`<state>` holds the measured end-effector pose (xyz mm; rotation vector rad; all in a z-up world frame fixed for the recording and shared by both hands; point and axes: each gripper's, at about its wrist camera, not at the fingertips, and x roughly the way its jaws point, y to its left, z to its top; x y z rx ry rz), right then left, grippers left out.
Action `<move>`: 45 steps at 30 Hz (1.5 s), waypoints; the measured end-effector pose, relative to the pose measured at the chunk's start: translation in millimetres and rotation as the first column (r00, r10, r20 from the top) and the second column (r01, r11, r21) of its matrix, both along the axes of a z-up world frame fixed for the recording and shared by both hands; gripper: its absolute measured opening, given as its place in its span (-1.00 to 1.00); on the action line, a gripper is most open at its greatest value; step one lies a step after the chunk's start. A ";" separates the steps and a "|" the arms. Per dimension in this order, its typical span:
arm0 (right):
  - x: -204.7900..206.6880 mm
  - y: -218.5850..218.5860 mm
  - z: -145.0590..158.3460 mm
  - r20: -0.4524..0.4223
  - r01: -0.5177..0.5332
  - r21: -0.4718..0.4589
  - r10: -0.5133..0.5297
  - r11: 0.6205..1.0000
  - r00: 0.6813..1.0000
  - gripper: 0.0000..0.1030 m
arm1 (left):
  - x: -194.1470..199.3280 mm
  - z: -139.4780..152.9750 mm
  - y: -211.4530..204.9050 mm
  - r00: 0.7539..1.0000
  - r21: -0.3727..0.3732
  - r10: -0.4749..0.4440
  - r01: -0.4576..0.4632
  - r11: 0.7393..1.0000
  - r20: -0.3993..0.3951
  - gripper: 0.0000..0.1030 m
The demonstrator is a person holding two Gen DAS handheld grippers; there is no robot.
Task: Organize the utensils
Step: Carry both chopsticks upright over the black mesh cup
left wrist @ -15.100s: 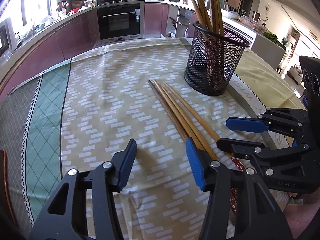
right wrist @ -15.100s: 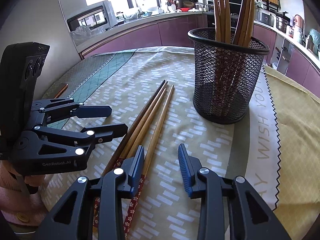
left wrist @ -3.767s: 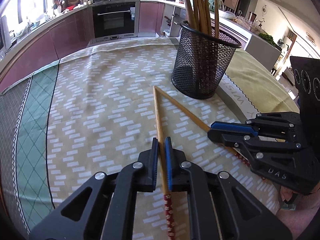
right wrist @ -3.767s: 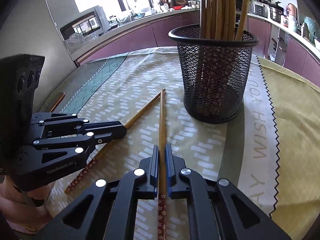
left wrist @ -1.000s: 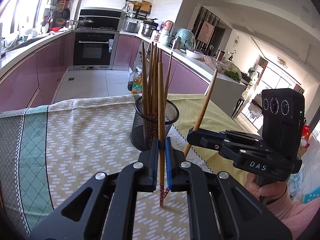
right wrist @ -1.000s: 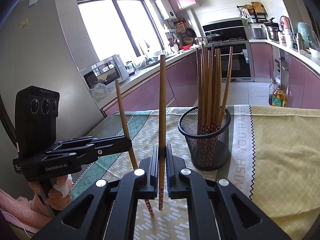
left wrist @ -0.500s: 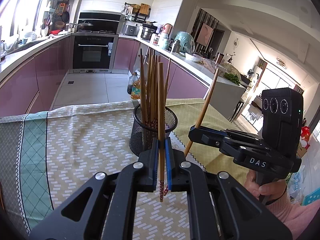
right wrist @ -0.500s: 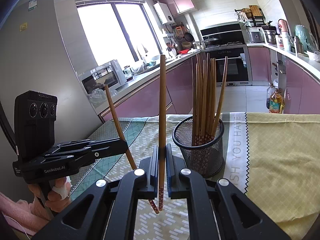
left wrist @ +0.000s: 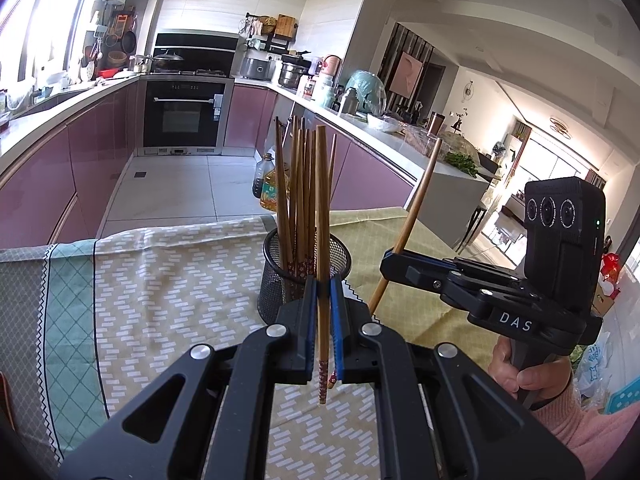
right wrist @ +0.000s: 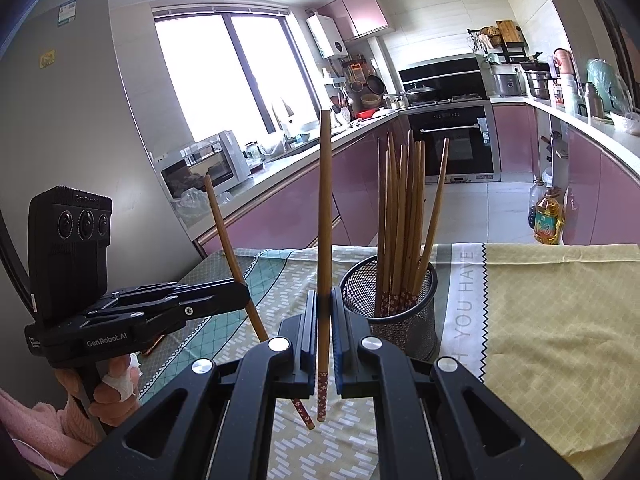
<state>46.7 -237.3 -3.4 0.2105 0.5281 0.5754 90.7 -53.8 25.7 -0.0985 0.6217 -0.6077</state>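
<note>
Both chopsticks now off the desk, raised near the mesh holder

Where several chopsticks earlier lie flat in front of the mesh holder (right wrist: 394,304) between parted fingers, the left gripper (left wrist: 323,312) now pinches one chopstick (left wrist: 322,216) upright in front of the holder, and the right gripper (right wrist: 323,320) clamps another chopstick (right wrist: 324,208) upright to the holder's left. The holder carries more chopsticks than fifteen seconds ago.

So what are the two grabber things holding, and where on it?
Each holds one brown wooden chopstick upright. The left gripper clamps its chopstick near the flowered red lower end; the right gripper clamps its own chopstick the same way.
</note>
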 end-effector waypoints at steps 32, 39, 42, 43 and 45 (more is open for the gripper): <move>12.2 -9.0 29.0 0.080 0.021 0.008 -0.021 1.000 0.997 -0.89 | 6.5 36.2 -8.9 0.996 -0.004 0.002 -0.002 1.000 0.090 -0.86; 18.8 -10.7 38.0 0.099 0.027 0.008 -0.028 1.000 0.995 -0.89 | 12.7 48.6 -10.9 0.993 -0.011 0.014 -0.012 1.000 0.115 -0.86; 20.9 -10.7 41.4 0.109 0.031 0.009 -0.032 0.999 0.994 -0.89 | 14.9 54.4 -11.6 0.991 -0.013 0.020 -0.019 1.000 0.129 -0.86; 21.8 -10.7 42.6 0.111 0.032 0.009 -0.033 0.999 0.993 -0.89 | 15.6 56.2 -11.8 0.991 -0.014 0.023 -0.021 1.000 0.133 -0.86; 23.6 -11.3 44.0 0.115 0.036 0.010 -0.037 0.999 0.993 -0.89 | 14.9 58.4 -12.6 0.990 -0.016 0.024 -0.022 1.000 0.142 -0.86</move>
